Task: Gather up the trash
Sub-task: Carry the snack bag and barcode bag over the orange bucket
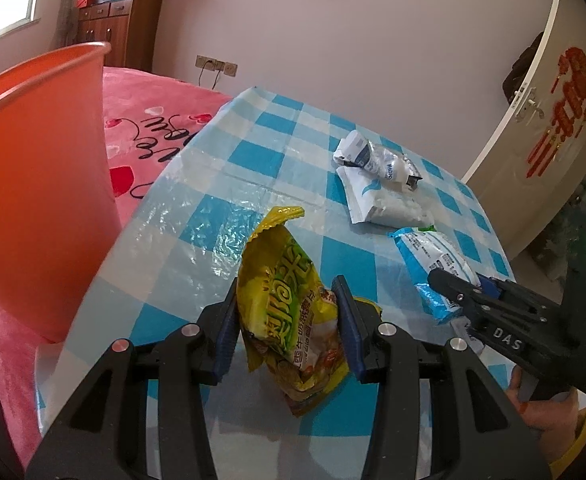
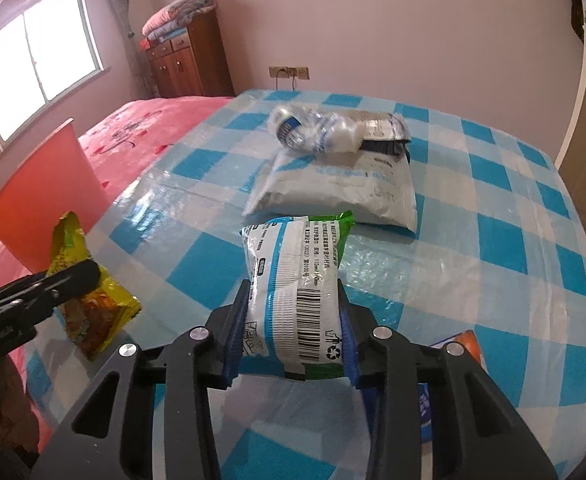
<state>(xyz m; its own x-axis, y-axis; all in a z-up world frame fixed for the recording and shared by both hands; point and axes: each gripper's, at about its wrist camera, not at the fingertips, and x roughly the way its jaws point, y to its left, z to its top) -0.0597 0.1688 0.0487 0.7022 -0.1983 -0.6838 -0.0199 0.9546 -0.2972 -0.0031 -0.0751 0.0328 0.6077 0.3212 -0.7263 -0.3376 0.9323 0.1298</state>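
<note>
My left gripper [image 1: 289, 304] is shut on a yellow snack bag [image 1: 289, 300], which stands upright between the pads just above the checked table [image 1: 221, 184]. The bag also shows in the right wrist view [image 2: 81, 280]. My right gripper [image 2: 291, 320] is shut on a white and blue wrapper with a barcode [image 2: 293, 280], seen from the left wrist view [image 1: 433, 256] at the table's right side. An orange bin [image 1: 33, 184] stands on the bed left of the table; it also shows in the right wrist view [image 2: 41, 196].
A white mailer pouch [image 2: 341, 188] and a crumpled clear wrapper [image 2: 317, 130] lie further back on the table. A blue and orange packet [image 2: 459, 344] lies under my right gripper. A pink bed [image 1: 153, 128] lies left, a door [image 1: 541, 120] right.
</note>
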